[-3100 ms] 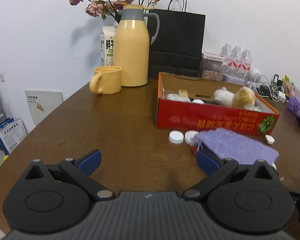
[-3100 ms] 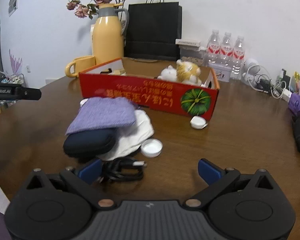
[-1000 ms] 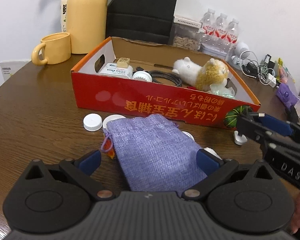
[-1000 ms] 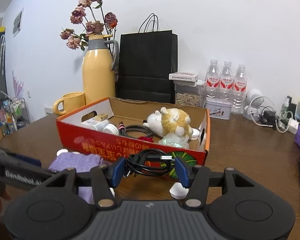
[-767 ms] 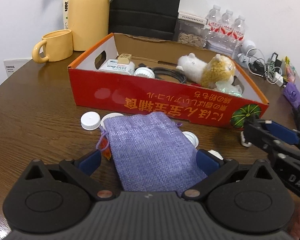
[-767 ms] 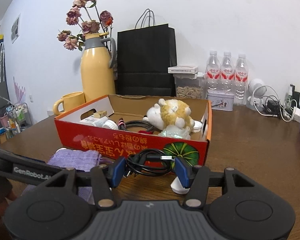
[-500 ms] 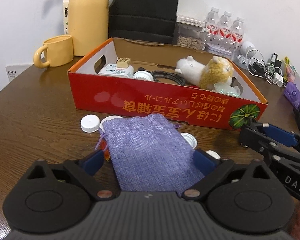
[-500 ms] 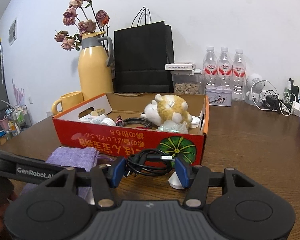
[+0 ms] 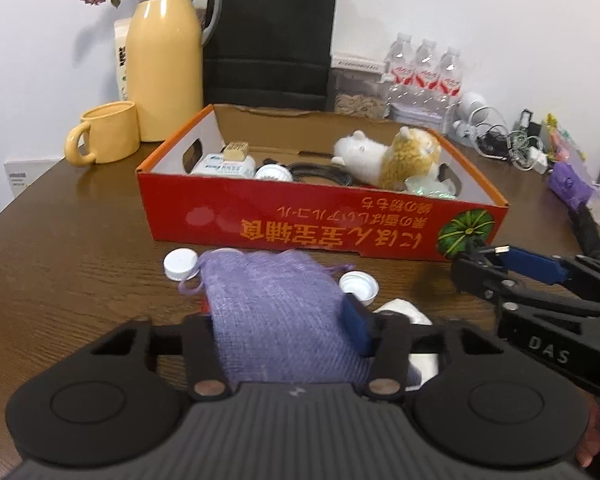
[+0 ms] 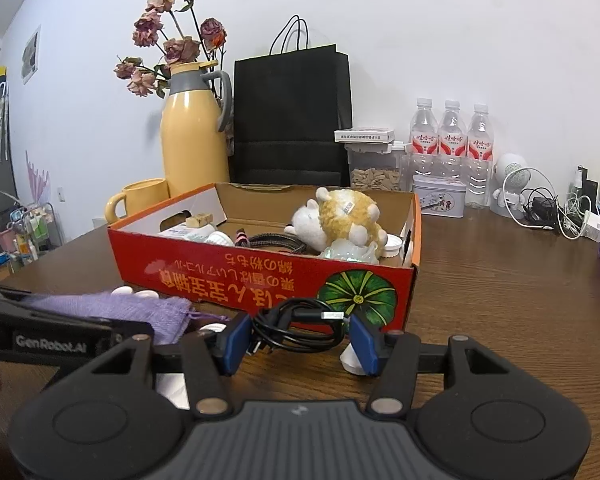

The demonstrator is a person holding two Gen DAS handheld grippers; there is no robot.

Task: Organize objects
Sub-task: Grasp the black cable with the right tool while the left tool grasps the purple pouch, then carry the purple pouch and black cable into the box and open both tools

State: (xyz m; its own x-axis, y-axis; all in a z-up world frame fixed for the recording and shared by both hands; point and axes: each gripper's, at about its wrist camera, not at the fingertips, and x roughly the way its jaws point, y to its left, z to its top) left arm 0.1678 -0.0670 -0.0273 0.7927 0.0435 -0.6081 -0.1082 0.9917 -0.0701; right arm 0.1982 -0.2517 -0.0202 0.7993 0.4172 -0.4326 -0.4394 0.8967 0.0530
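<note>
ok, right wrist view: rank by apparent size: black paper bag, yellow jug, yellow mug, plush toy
1. black paper bag
2. yellow jug
3. plush toy
4. yellow mug, partly hidden behind the red box, so its place after the nearer toy is unsure.

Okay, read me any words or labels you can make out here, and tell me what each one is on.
"GenRobot.AI": side of the left gripper.
"DAS": body of the right gripper.
Yellow characters on the red box: upside down, not read.
Water bottles, carton, tin: too small or blurred.
</note>
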